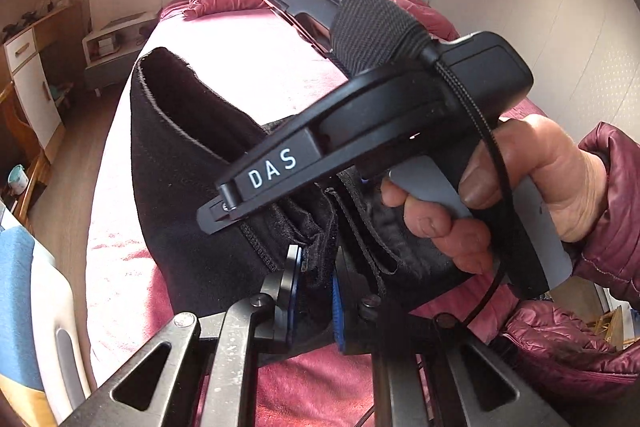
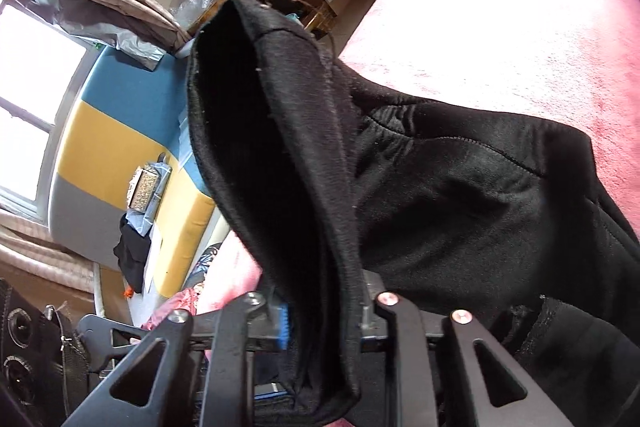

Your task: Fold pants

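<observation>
black pants (image 1: 192, 163) lie on the pink bed cover (image 1: 240, 59), one end lifted off it. left gripper (image 1: 316, 291) is closed tight on a bunched fold of the dark cloth. right gripper (image 2: 324, 323) pinches a hanging fold of the pants, its pads pressing the cloth from both sides. a hand (image 1: 520, 187) in a maroon sleeve (image 1: 612, 195) holds the right tool's handle, just above the left one.

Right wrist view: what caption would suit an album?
Right gripper clamps a fold of black pants over a pink bed.
</observation>
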A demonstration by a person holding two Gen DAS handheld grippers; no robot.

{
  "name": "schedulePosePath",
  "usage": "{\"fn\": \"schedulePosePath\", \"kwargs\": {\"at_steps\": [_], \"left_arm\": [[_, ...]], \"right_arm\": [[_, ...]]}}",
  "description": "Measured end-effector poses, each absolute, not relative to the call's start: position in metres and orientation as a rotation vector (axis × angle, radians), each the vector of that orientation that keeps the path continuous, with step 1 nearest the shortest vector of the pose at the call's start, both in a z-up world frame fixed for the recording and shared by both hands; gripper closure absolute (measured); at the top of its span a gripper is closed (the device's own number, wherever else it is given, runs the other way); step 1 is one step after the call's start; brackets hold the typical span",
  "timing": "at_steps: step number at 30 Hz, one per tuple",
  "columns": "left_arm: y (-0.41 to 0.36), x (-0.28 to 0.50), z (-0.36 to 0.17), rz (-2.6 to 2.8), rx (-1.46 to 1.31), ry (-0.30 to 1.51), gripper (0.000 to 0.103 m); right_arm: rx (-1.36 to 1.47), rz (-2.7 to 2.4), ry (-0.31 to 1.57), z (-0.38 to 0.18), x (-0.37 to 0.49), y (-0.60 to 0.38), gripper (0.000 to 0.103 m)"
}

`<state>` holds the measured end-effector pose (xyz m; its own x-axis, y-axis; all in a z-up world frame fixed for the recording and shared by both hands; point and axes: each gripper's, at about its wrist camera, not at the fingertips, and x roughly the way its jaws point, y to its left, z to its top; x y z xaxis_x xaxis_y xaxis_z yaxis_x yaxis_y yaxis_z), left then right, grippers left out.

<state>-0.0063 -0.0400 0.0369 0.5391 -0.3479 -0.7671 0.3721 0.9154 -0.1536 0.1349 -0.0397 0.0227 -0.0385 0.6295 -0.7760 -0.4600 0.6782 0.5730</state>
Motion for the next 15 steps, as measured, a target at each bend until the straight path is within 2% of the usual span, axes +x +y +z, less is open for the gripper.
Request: {"fn": "schedulePosePath", "kwargs": {"at_steps": [4,15], "left_arm": [[-0.040,-0.006,0.037,-0.428,0.035,0.906,0.090],[-0.033,-0.004,0.038,-0.427,0.039,0.905,0.090]], "right_arm": [[0.159,0.853,1.349,0.021,0.135,-0.045,0.087],[0.189,0.834,1.349,0.023,0.132,-0.054,0.088]]}}
